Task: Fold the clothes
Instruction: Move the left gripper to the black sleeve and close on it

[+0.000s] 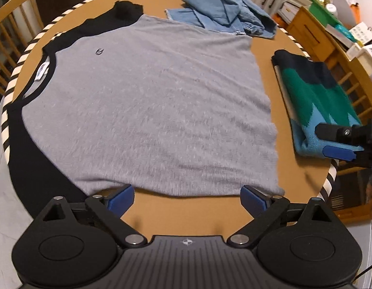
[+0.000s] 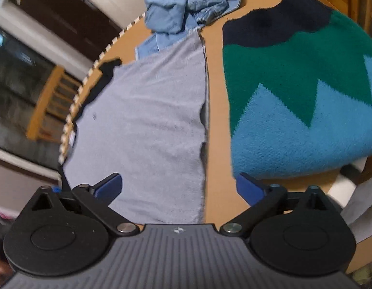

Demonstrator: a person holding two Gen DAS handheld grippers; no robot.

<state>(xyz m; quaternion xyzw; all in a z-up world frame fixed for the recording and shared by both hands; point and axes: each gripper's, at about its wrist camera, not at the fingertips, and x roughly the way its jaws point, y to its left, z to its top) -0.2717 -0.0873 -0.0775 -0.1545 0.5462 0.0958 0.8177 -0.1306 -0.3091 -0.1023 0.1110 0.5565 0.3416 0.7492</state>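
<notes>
A grey shirt (image 1: 149,110) with black sleeves and collar lies flat on the round brown table (image 1: 186,214). It also shows in the right wrist view (image 2: 149,125). My left gripper (image 1: 187,198) is open and empty at the shirt's near side edge, its left fingertip at the cloth. My right gripper (image 2: 177,189) is open and empty above the shirt's hem corner. It shows in the left wrist view (image 1: 335,142) at the right, over a folded sweater.
A folded green, blue and navy sweater (image 2: 299,91) lies to the right of the shirt (image 1: 316,101). A heap of light-blue denim (image 1: 224,7) lies at the far edge. Wooden chairs (image 1: 10,41) stand around the table's striped rim (image 1: 7,110).
</notes>
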